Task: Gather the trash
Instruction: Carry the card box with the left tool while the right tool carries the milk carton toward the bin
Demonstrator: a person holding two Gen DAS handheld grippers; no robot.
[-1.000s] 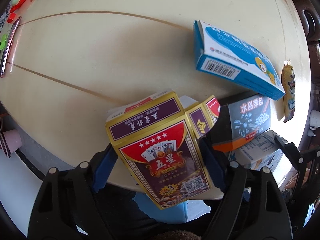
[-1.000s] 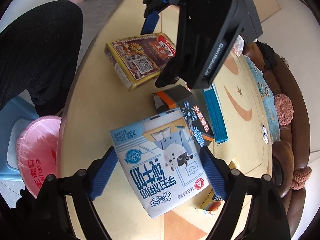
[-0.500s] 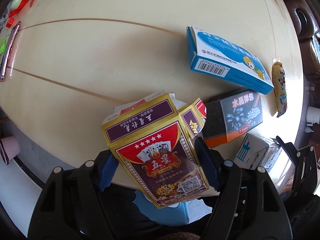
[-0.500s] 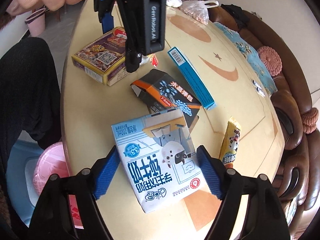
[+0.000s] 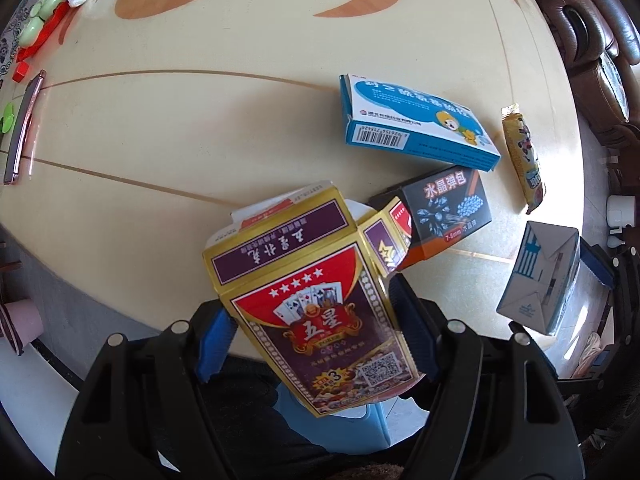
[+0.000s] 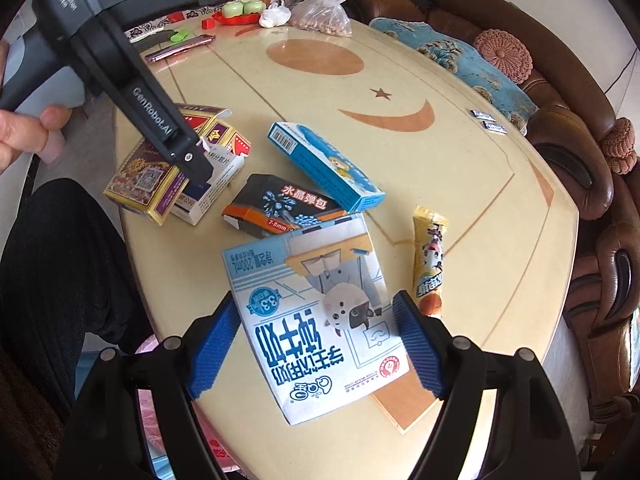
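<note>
My left gripper (image 5: pixel 312 340) is shut on a gold and red playing-card box (image 5: pixel 320 320), held tilted over the table's near edge; it also shows in the right wrist view (image 6: pixel 144 180). My right gripper (image 6: pixel 316 344) is shut on a white and blue milk carton (image 6: pixel 316 320), lifted above the table; it also shows in the left wrist view (image 5: pixel 544 280). On the table lie a blue medicine box (image 6: pixel 324 164), a black and orange box (image 6: pixel 280 208), a yellow snack wrapper (image 6: pixel 430 256) and a small white box (image 6: pixel 212 184) under the card box.
The round cream table (image 6: pixel 400 80) holds a phone (image 6: pixel 180 48), a bag of nuts (image 6: pixel 324 16) and a red plate with green fruit (image 6: pixel 236 12) at the far side. A brown sofa (image 6: pixel 580 140) curves on the right. A pink bin (image 6: pixel 152 420) stands below the table edge.
Both grippers have lifted and drawn back from the table with their boxes. The milk carton has risen clear of the black box, and the left gripper has swung further left.
</note>
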